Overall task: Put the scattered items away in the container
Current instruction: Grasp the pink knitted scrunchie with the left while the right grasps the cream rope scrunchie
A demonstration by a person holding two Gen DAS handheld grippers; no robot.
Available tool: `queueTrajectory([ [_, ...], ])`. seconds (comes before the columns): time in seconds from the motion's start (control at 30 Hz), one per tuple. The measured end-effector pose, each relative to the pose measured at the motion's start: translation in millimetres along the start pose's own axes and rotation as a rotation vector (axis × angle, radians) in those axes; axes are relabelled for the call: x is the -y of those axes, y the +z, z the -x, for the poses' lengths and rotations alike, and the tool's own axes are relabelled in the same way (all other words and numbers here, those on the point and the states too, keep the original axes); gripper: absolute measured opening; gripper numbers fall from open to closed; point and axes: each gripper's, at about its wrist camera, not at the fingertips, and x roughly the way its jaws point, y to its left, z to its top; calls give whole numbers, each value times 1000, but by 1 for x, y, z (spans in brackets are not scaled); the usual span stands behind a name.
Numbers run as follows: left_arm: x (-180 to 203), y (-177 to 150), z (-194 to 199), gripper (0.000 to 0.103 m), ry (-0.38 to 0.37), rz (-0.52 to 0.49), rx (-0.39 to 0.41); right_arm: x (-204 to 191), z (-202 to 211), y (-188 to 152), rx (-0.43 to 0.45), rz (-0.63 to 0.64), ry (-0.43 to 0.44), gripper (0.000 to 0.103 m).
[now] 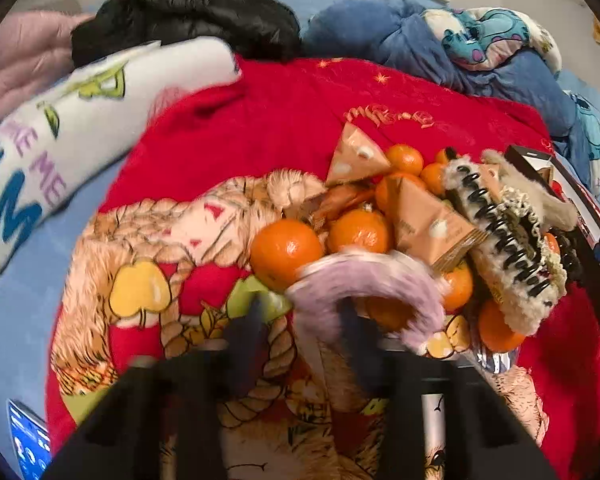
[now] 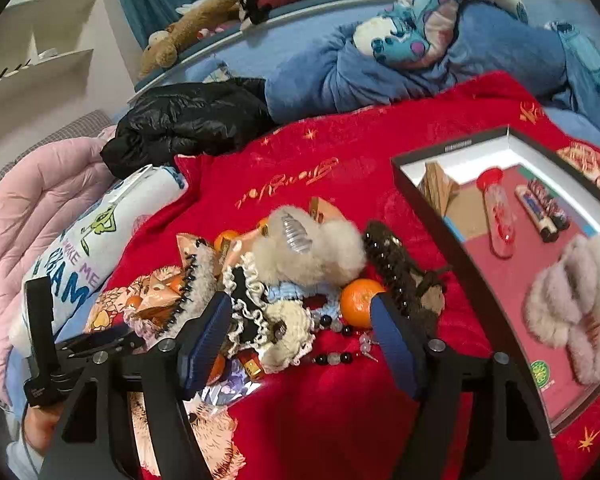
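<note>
**Q:** State of left gripper [image 1: 301,320]?

**A:** The left wrist view is blurred. A purple fluffy ring [image 1: 363,280] arcs over the fingers [image 1: 248,328], with one end lying between them. It cannot be told whether the pads are clenched on it or clear of it.

**Q:** State of right gripper [image 2: 300,344]?

**A:** Released. The blue pads [image 2: 206,340] stand apart and press on nothing. It hangs above the pile, with a cream fluffy clip [image 2: 288,320], a bead string [image 2: 335,356] and an orange [image 2: 359,300] showing in the gap between the fingers.

**Q:** Location of scattered items?

**A:** All lie in one pile on the red blanket [image 1: 280,120]. The pile holds several oranges [image 1: 286,248], tan wedge packets [image 1: 355,156] and a long fluffy clip with black teeth [image 1: 503,236]. A dark brown clip [image 2: 399,268] lies at the edge of the pile nearest the box.

**Q:** Location of container?

**A:** The box [image 2: 439,208] is black with white inner walls. It sits open on the blanket, just beside the pile on the right in the right wrist view. Inside lie a red-capped tube [image 2: 497,216], two small sticks [image 2: 543,216] and a pale fluffy clip [image 2: 571,308].
</note>
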Motion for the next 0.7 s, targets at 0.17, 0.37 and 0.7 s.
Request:
queueTrajectory([
  [0.17,-5,-9,18,13,-52,31,34,7,4,1,7,-23,6,62],
  [0.37,-10,-18,45,13,-71,58,95,13,3,-1,-13,-36,10,46],
  [0.7,7,-14,63,13,-55,-2,178,11,-21,-9,-116,-70,110,45],
])
